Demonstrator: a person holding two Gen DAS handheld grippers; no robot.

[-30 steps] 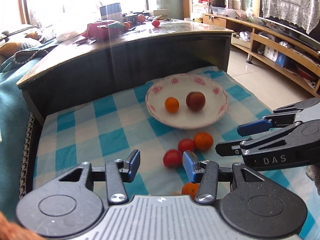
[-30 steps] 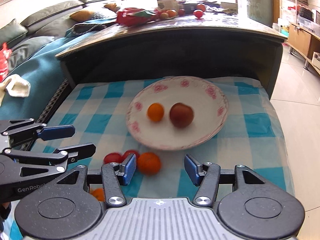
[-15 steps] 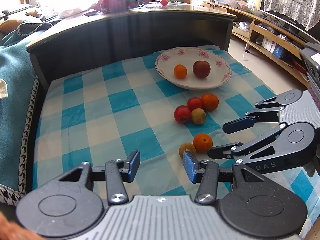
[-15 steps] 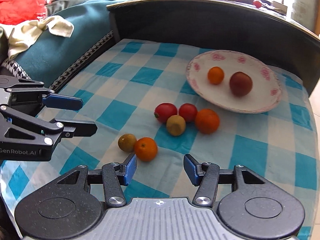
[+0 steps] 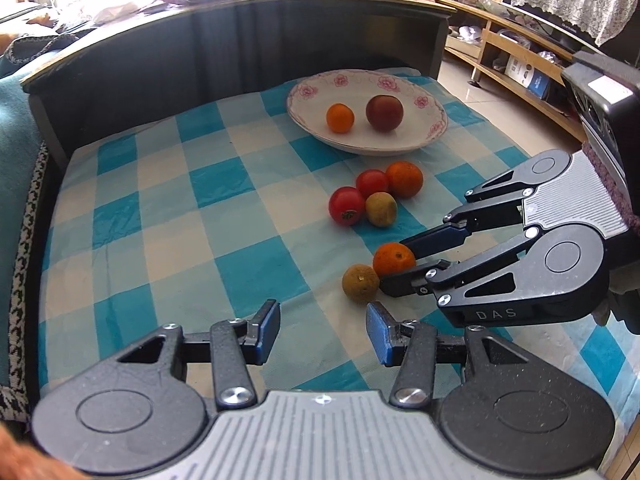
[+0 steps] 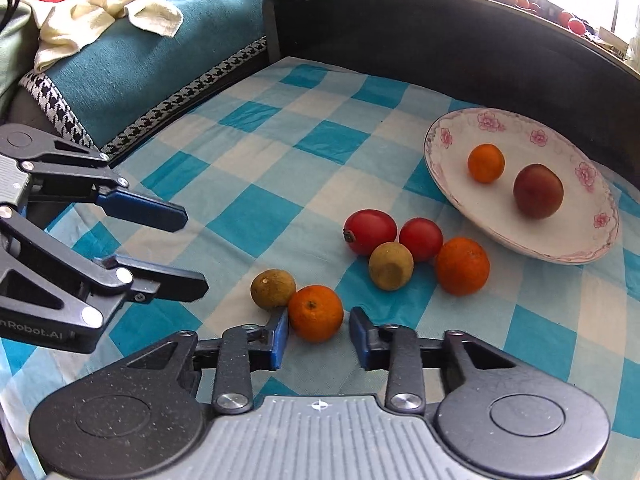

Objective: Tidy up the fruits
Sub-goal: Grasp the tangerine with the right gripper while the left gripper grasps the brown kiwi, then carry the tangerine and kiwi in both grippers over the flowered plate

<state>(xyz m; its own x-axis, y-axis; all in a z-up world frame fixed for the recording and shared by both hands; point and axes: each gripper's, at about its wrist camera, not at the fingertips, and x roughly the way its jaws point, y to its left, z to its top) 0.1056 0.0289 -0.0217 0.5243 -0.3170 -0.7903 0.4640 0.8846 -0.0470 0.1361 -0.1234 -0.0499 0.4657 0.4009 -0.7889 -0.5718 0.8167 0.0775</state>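
A white flowered plate holds a small orange and a dark red fruit. On the checked cloth lie two red tomatoes, an orange and a brown-green fruit. Nearer lie another orange and a brown-green fruit. My right gripper is open with its fingers on either side of the near orange. My left gripper is open and empty, hovering to the left.
A dark curved table edge overhangs the back of the cloth. A teal sofa with a houndstooth trim borders the left. A wooden shelf unit stands at the right. The checked cloth stretches left of the fruit.
Both grippers have pulled back from the plate. The right gripper has come down around the near orange; the left has stayed open and empty.
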